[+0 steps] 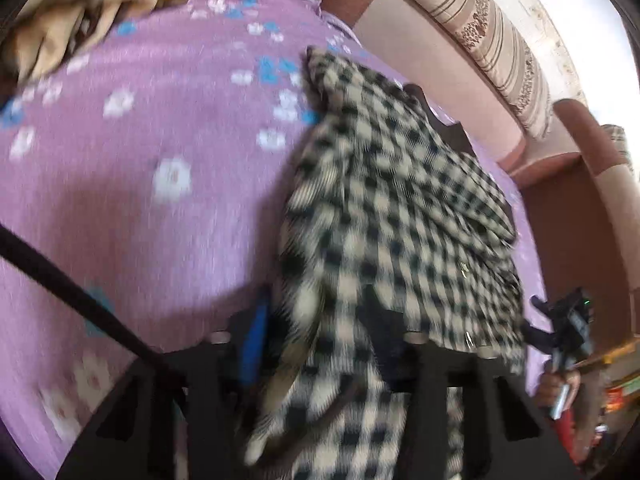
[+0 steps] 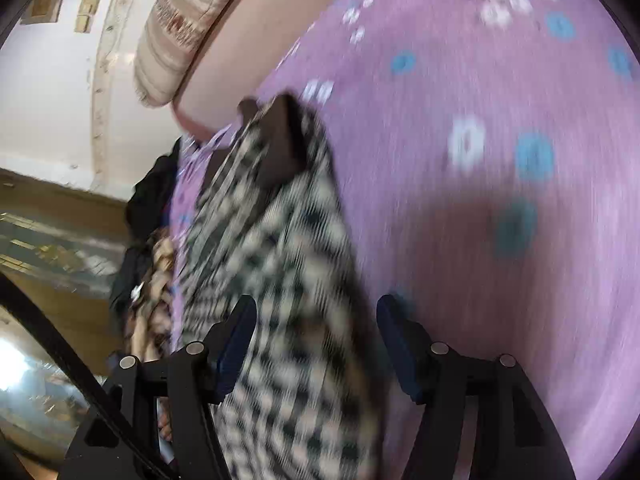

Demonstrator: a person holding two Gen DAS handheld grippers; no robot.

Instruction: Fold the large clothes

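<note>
A black-and-cream checked garment with dark brown trim lies on the purple flowered bedspread. My left gripper has the cloth bunched between its fingers, and the cloth hangs down over them; it looks shut on it. The right gripper shows at the right edge of the left wrist view, held in a hand. In the right wrist view the garment runs from the bed's edge down between the fingers. My right gripper is open, its blue pads wide apart, with the cloth lying against the left pad. Both views are blurred.
A crumpled tan garment lies at the far left of the bed. A brown and pink sofa back with a striped cushion borders the bed. Dark clothes hang at the bed's edge above the floor.
</note>
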